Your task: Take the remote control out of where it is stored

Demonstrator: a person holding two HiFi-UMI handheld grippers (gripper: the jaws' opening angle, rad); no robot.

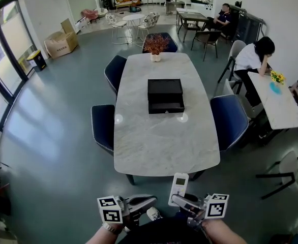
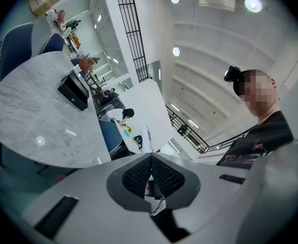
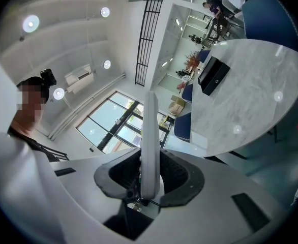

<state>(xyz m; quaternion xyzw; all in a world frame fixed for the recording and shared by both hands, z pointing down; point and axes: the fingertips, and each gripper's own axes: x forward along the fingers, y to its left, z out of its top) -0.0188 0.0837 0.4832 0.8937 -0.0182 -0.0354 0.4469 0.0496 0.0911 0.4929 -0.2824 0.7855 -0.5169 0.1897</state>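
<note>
A white remote control (image 1: 179, 186) with a small screen stands upright in my right gripper (image 1: 182, 201), below the near edge of the marble table (image 1: 164, 146). In the right gripper view the remote (image 3: 150, 131) rises edge-on between the pads, and that gripper (image 3: 150, 179) is shut on its lower end. My left gripper (image 1: 143, 203) hangs beside it at the left, shut and holding nothing; its pads (image 2: 139, 174) meet at the tips. A black drawer box (image 1: 165, 95) sits in the middle of the table, its drawer closed, far from both grippers.
Dark blue chairs (image 1: 102, 126) stand around the table, and a potted plant (image 1: 155, 46) is at its far end. A person (image 1: 253, 57) sits at a white side table (image 1: 277, 100) on the right. Cardboard boxes (image 1: 61, 42) lie at the far left.
</note>
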